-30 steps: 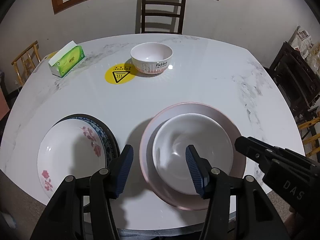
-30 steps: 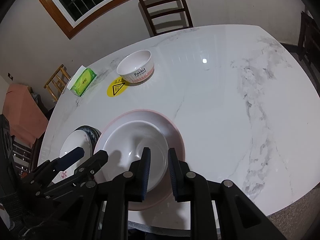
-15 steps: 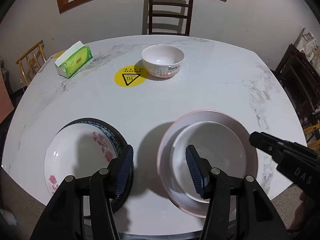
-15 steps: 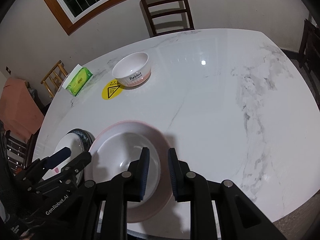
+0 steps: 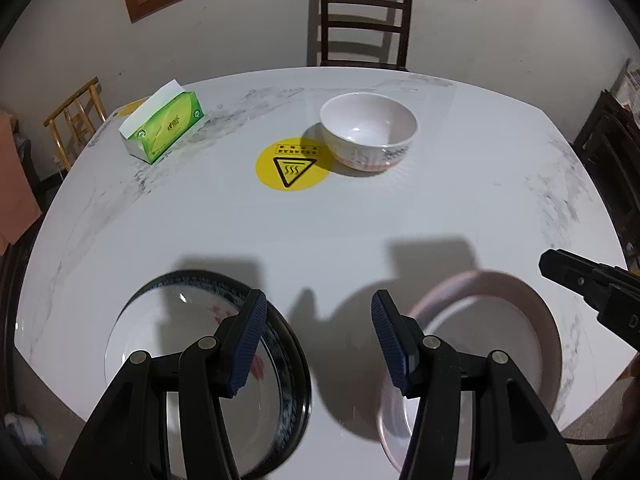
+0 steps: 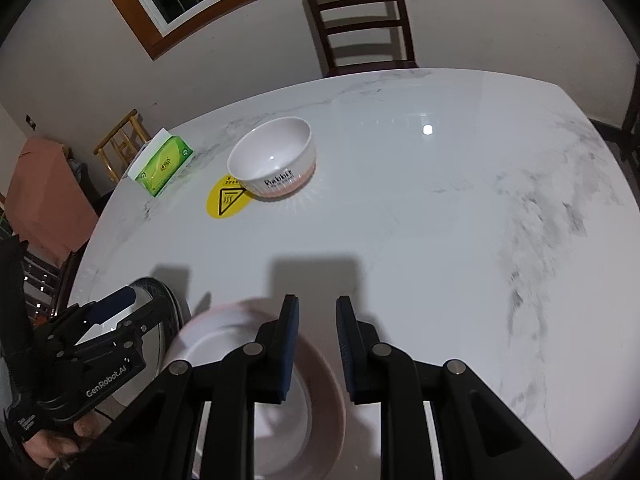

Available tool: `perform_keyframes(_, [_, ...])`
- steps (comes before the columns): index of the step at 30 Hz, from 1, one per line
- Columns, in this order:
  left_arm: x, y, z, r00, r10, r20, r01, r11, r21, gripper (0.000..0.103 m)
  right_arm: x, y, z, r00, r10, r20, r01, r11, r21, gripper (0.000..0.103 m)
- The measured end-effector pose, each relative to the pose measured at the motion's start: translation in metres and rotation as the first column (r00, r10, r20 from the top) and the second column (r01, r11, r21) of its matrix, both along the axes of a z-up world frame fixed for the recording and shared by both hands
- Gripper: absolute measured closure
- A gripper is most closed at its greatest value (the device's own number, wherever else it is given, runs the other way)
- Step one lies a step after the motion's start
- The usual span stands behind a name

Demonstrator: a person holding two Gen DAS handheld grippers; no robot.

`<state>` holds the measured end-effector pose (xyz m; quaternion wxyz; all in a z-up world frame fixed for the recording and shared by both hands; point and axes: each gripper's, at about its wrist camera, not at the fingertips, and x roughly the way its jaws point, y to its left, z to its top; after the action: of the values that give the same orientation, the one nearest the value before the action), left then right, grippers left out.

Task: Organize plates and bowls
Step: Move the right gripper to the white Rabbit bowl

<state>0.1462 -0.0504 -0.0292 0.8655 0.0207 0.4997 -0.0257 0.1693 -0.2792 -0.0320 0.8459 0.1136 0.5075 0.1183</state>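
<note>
Both grippers hang over the near edge of the round white marble table [image 5: 360, 232], empty. The left gripper [image 5: 318, 316] stands about half open, the flower-painted white bowl on a dark-rimmed plate [image 5: 168, 340] just under its left finger. The right gripper [image 6: 317, 318] is nearly closed, with a narrow gap and nothing between its pads. The pale bowl in the pink-rimmed plate [image 5: 532, 332] lies between them, blurred and partly hidden. The small white lettered bowl [image 6: 276, 160] sits well beyond, probably nearer the right hand.
</note>
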Motion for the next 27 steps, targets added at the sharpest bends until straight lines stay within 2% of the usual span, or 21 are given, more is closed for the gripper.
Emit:
perform_keyframes(6, [0.032, 0.01, -0.002, 1.0, 0.018, -0.022, -0.018, 0.999, -0.03, 0.052, 0.041, -0.001, -0.004, 1.0, 0.022, -0.004, -0.022, 1.0, -0.013, 0.083])
perform_keyframes(9, [0.05, 0.015, -0.004, 0.999, 0.031, -0.03, -0.033, 0.998, -0.05, 0.052, 0.063, -0.002, -0.012, 0.999, 0.028, -0.035, -0.027, 1.0, 0.016, 0.083])
perform_keyframes(15, [0.085, 0.025, -0.011, 0.997, 0.049, -0.062, -0.057, 0.989, -0.136, 0.052, 0.103, 0.001, -0.016, 0.998, 0.035, -0.047, -0.031, 0.996, 0.078, 0.083])
perform_keyframes(22, [0.129, 0.031, -0.007, 0.996, 0.077, -0.052, -0.088, 0.957, -0.278, 0.052, 0.144, 0.01, -0.02, 0.998, 0.045, -0.053, -0.039, 0.993, 0.109, 0.083])
perform_keyframes(27, [0.154, 0.03, -0.011, 0.992, 0.11, -0.06, -0.123, 0.943, -0.309, 0.052, 0.165, 0.02, -0.028, 0.996, 0.053, -0.066, -0.046, 0.994, 0.101, 0.083])
